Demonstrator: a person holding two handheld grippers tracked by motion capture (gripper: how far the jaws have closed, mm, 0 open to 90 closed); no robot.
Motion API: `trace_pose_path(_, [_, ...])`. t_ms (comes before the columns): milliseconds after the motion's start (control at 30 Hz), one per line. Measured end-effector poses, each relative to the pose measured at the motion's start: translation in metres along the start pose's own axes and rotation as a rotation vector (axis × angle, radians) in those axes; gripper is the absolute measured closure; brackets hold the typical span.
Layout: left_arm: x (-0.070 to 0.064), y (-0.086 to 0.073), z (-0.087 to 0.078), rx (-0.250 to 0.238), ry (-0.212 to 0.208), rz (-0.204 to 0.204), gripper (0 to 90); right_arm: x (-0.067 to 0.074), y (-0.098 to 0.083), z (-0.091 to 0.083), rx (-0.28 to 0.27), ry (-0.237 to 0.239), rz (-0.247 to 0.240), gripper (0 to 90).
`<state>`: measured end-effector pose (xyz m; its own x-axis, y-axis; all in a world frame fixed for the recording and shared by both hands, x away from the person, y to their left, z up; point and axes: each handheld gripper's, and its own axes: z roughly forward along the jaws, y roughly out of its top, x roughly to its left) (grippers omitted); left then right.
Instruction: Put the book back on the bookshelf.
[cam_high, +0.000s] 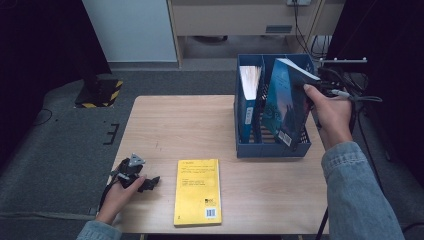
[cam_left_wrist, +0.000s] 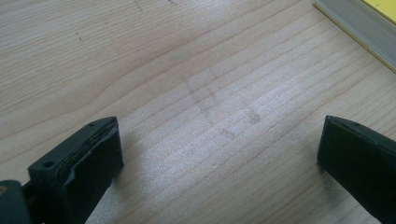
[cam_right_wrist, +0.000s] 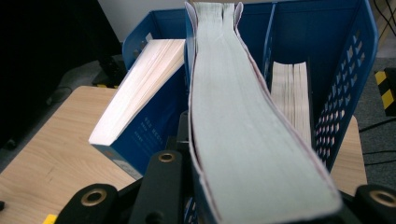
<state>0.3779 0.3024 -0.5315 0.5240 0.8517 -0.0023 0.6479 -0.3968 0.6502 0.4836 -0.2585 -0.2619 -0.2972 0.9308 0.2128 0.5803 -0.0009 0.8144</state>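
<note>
High view: right gripper (cam_high: 314, 86) clamps a dark blue book (cam_high: 282, 102), tilted, its lower end inside the blue rack (cam_high: 272, 148).
Right gripper view: book's pale page edge (cam_right_wrist: 243, 116) between closed jaws; two more books in the rack either side.
Left gripper (cam_high: 150, 183): wide open, holding nothing, on the table (cam_high: 170, 125) left of the yellow book (cam_high: 198, 191).
Hidden: right jaws behind the hand.

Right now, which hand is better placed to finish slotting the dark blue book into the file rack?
Right. The right gripper is clamped on the dark blue book, which is tilted over the blue file rack. The left gripper rests open on the table, near the yellow book.
</note>
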Motion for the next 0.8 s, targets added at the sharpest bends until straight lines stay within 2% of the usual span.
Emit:
trace_pose_path(367, [0.0,0.001,0.0,0.008,-0.003,0.008,0.0,0.002,0.006,0.027,-0.027,-0.051,0.014,73.8])
trace_pose_path(800, [0.0,0.001,0.0,0.007,-0.004,0.007,0.0,0.011,0.006,0.062,-0.045,-0.11,0.002,73.8])
